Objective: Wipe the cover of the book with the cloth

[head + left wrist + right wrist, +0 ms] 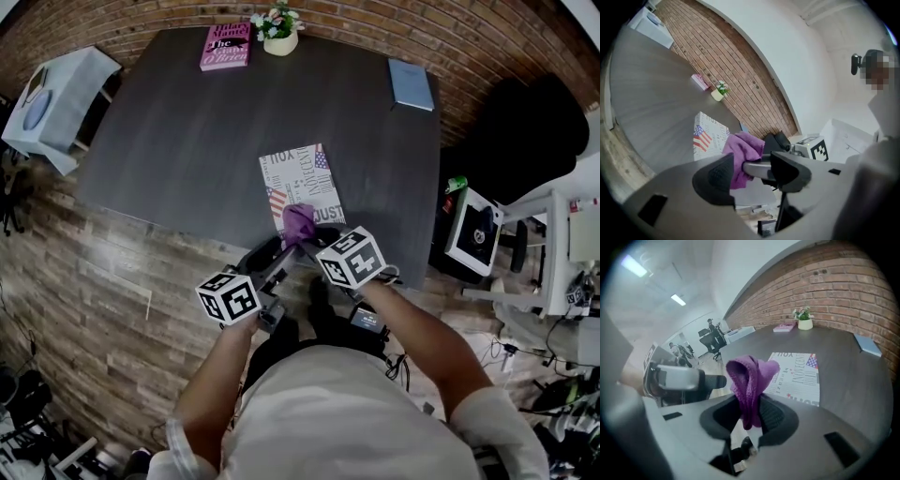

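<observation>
The book [298, 178] with a printed cover, a flag and large lettering on it, lies flat near the front edge of the dark table [178, 141]. A purple cloth [298, 223] hangs bunched over the book's near end. My right gripper [302, 244] is shut on the cloth [750, 380], whose folds stick up between the pads [776, 416]; the book [797, 376] lies just beyond. To the left, my left gripper [272, 261] stands open beside it at the table edge. Through its jaws I see the cloth [740, 150] and the book [705, 136].
At the table's far edge lie a pink book [225, 47] and a small flower pot [278, 33]; a blue-grey book [411, 84] lies at the far right. A white cabinet [56, 103] stands left of the table, and a white stand [473, 230] and chairs on the right.
</observation>
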Available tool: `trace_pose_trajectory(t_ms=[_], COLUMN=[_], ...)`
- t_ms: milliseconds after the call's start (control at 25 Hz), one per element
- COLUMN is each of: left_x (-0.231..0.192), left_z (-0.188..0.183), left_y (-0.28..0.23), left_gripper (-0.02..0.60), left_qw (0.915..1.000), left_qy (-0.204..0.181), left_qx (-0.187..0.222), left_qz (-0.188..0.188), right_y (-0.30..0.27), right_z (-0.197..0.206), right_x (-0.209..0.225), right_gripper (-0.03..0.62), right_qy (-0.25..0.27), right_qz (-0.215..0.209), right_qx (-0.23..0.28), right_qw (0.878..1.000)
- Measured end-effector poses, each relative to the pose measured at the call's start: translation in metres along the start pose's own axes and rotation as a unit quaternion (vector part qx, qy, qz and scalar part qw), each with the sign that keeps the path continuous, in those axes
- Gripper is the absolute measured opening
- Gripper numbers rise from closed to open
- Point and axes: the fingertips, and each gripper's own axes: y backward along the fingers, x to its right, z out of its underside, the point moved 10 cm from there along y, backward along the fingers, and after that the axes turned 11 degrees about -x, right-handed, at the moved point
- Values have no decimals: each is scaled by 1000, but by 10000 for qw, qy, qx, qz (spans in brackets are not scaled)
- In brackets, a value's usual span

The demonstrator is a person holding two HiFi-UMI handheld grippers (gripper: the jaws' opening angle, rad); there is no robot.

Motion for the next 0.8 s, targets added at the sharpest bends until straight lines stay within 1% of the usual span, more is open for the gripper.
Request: trace_pose_trajectory(t_ms=[40, 120, 160, 200, 280, 360, 440, 800], left_x=[-7, -23, -31, -38, -47, -51, -53, -50], left_z=[2, 9, 14, 18, 25, 29, 31, 24], left_y=[5, 10, 12, 12, 10, 6, 3, -5], left_gripper=[224, 88, 36, 21, 9, 8, 9, 9], left_qw=[9998, 9980, 9966, 9949, 9916, 9891, 9881, 9879], left_qy=[-30, -30, 17, 78, 160, 195, 244, 197], left_qx=[-85, -381, -534, -674, -901, -1052, -1106, -1180], left_qz=[-175, -501, -632, -741, -909, -1012, -1038, -986], right_y=[-3, -11, -15, -20, -28, -34, -38, -28], right_z=[-3, -8, -10, -12, -15, -16, -15, -7], right_x=[4, 8, 9, 9, 9, 10, 12, 34], right_gripper=[104, 103, 103, 103, 103, 103, 103, 103], right_qy=[-123, -341, -422, -467, -430, -309, -213, -326], right_qz=[-134, -425, -569, -683, -758, -658, -520, -261], right_qx=[-63, -226, -308, -385, -571, -820, -1005, -1155], right_qw=[9998, 9983, 9970, 9958, 9946, 9940, 9933, 9924])
